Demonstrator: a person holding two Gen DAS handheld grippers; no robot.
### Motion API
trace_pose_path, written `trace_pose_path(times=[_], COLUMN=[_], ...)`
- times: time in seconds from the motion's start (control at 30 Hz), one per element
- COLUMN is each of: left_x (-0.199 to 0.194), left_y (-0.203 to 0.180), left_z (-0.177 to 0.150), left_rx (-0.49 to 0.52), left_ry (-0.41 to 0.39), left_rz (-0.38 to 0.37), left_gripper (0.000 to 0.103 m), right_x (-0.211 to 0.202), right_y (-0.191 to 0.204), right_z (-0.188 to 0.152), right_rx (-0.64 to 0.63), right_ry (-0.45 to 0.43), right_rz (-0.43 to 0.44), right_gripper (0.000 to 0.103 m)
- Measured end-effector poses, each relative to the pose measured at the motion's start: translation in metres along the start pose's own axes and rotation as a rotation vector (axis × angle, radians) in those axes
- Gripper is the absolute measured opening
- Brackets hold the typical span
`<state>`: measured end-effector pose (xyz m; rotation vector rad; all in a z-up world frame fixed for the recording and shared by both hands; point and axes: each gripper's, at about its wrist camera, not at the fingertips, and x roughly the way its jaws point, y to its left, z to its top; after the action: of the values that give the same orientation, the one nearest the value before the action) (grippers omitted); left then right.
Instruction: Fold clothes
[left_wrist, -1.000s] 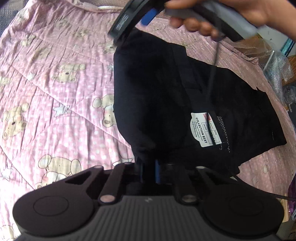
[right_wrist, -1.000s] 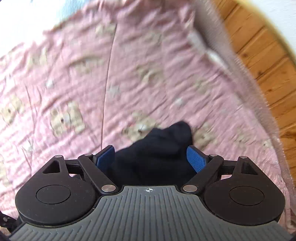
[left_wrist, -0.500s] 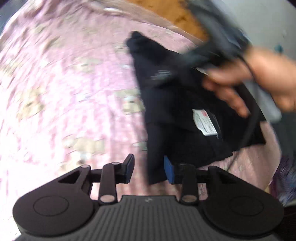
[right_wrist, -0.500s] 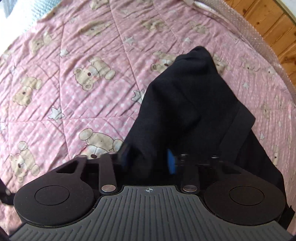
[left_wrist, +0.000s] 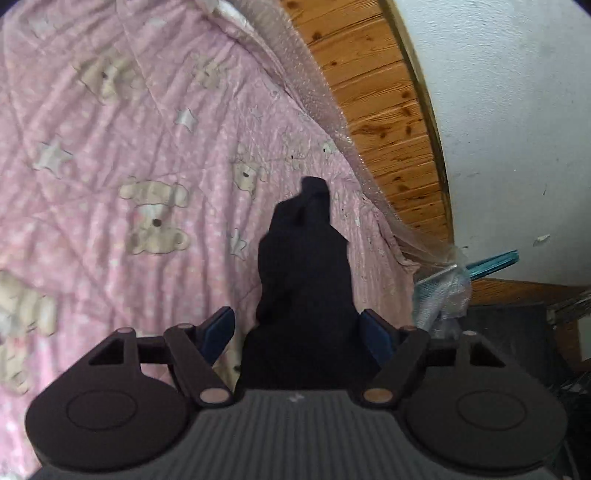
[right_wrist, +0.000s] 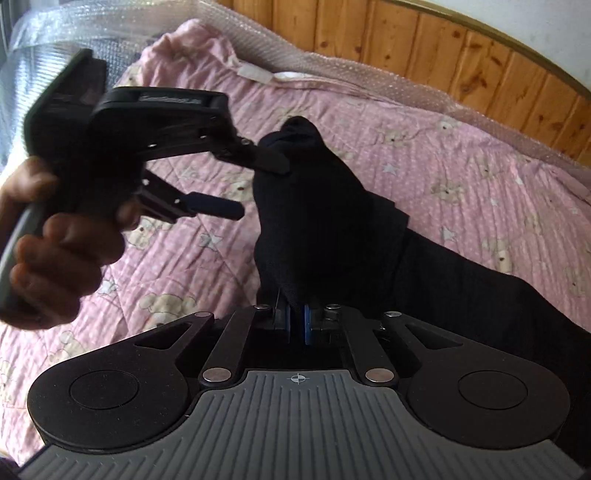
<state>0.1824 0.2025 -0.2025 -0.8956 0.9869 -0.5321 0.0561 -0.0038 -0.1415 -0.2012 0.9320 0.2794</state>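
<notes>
Pink bear-print quilt (right_wrist: 461, 155) covers the bed under us. Our right claw (right_wrist: 297, 323) is pinched onto the black garment (right_wrist: 332, 221), which drapes away toward 3 o'clock. Our left claw (left_wrist: 297, 332) gapes wide around a raised fold, gripping nothing. Open quilt lies from 9 to 12 o'clock; the wooden headboard (right_wrist: 443, 48) borders the far edge.

Item: black garment (right_wrist: 332, 229)
Look: plain dark fabric, creased, folded seam across middle
Pose: bunched, raised into a peak at centre frame, trailing to lower right
Place: centre of both views, running from lower middle up to a narrow tip (left_wrist: 314, 192)
</notes>
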Motion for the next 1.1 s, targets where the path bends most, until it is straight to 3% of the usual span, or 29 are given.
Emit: trace_pose_path(times=[0.23, 0.4, 0.43, 0.5, 0.63, 0.7, 0.83, 0.9, 1.0, 1.1], left_x=[0.100, 0.059, 0.048, 0.034, 0.042, 0.067, 0.096, 0.099, 0.085, 0.057], left_y=[0.015, 0.022, 0.024, 0.031, 0.037, 0.033, 0.031, 0.031, 0.023, 0.021], left_z=[0.068, 0.095, 0.081, 0.046, -0.013, -0.016, 0.024, 0.059, 0.114, 0.143], left_rx=[-0.074, 0.017, 0.043, 0.034, -0.115, -0.131, -0.135, -0.151, -0.121, -0.064], left_ry=[0.098, 0.018, 0.052, 0.134, 0.285, 0.301, 0.205, 0.165, 0.037, -0.030], left_rz=[-0.194, -0.046, -0.003, 0.012, -0.124, -0.111, -0.067, -0.109, -0.154, -0.136], left_gripper=[0.068, 0.070, 0.070, 0.070, 0.071, 0.071, 0.070, 0.063, 0.060, 0.068], right_x=[0.002, -0.005, -0.006, -0.005, 0.001, 0.004, -0.001, -0.002, -0.001, -0.001], right_y=[-0.008, -0.017, -0.019, -0.020, -0.017, -0.014, -0.009, -0.006, -0.004, -0.007], right_z=[-0.020, -0.015, -0.012, -0.006, 0.003, 0.005, 0.005, 0.002, -0.004, -0.004], right_rx=[0.118, 0.247, 0.268, 0.290, 0.284, 0.273, 0.254, 0.251, 0.267, 0.313], right_ry=[0.076, 0.052, 0.045, 0.039, 0.043, 0.048, 0.062, 0.070, 0.082, 0.074], right_rz=[-0.110, -0.115, -0.106, -0.094, -0.084, -0.084, -0.111, -0.114, -0.121, -0.130], right_gripper=[0.003, 0.003, 0.003, 0.003, 0.003, 0.003, 0.003, 0.003, 0.003, 0.003])
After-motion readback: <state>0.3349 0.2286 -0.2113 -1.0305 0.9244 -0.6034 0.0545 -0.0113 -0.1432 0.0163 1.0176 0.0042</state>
